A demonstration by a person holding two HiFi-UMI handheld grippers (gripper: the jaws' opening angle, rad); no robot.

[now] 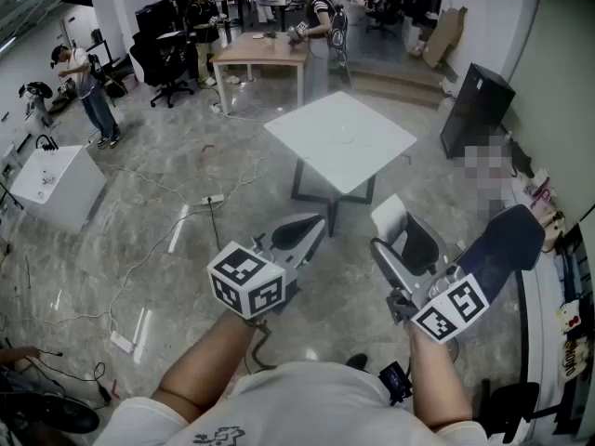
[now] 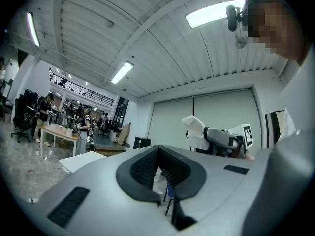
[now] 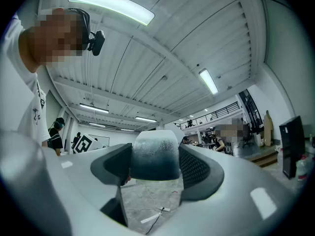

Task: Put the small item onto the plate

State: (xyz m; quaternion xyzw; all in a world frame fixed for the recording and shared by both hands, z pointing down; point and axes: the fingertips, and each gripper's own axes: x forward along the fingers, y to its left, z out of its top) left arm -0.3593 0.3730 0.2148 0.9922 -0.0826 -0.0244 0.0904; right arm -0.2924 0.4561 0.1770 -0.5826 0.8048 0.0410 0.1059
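Above floor (image 1: 139,212), right gripper (image 1: 396,236) jaws clamp small item (image 3: 156,154).

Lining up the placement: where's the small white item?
The small white item is clamped in the right gripper, at the head view's lower right, above the floor, short of the white table.
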